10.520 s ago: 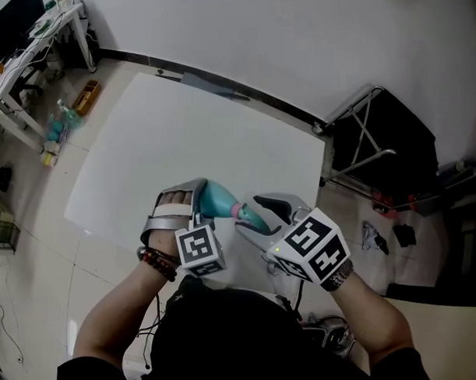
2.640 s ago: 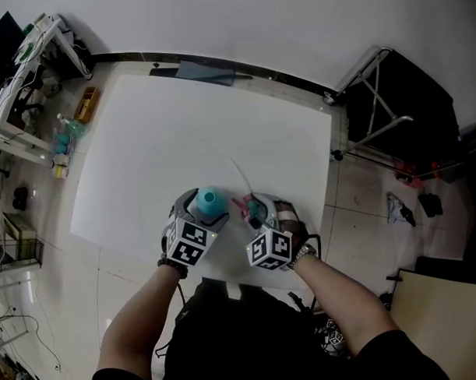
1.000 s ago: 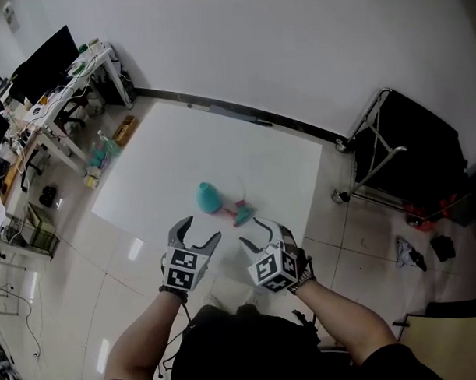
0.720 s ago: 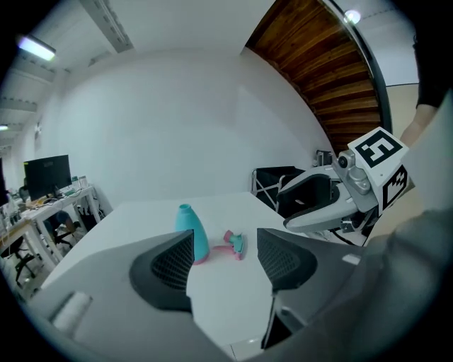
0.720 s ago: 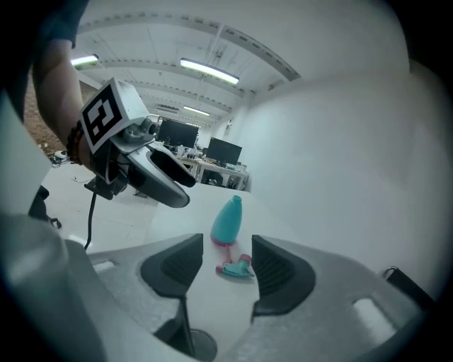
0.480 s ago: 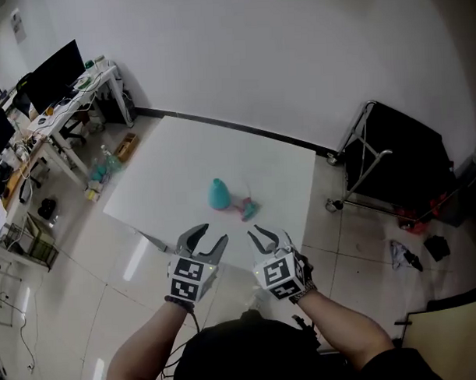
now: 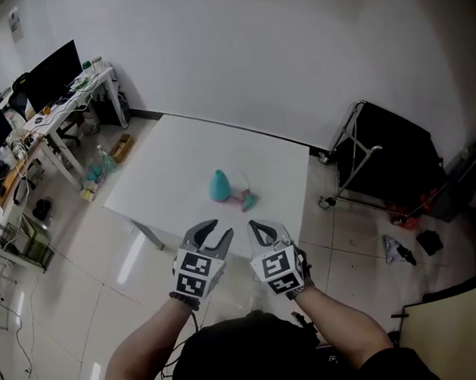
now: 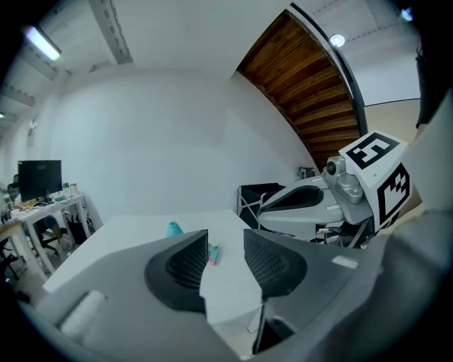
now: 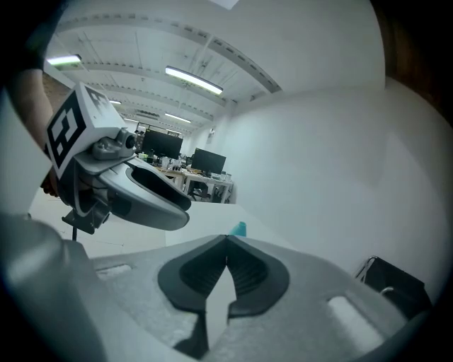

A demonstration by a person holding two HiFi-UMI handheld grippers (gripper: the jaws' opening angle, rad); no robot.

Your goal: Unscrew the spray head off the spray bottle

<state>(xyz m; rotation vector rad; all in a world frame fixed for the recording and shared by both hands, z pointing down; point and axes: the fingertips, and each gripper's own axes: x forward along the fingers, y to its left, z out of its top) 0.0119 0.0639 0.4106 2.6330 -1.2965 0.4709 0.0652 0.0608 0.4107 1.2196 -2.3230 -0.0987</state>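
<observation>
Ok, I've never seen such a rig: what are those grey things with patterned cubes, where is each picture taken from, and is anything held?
No robot here: a person holds a two-fingered gripper in each hand, and the marker cubes belong to them. The wide picture comes from a camera on the person's head, looking down. The other two cameras ride on the grippers and look along their fingers. On the white table a teal spray bottle stands upright, its spray head lying beside it, off the bottle. Nothing is held: the left gripper has its fingers apart with nothing between them, and they have just been closing; the right gripper is shut and empty.
</observation>
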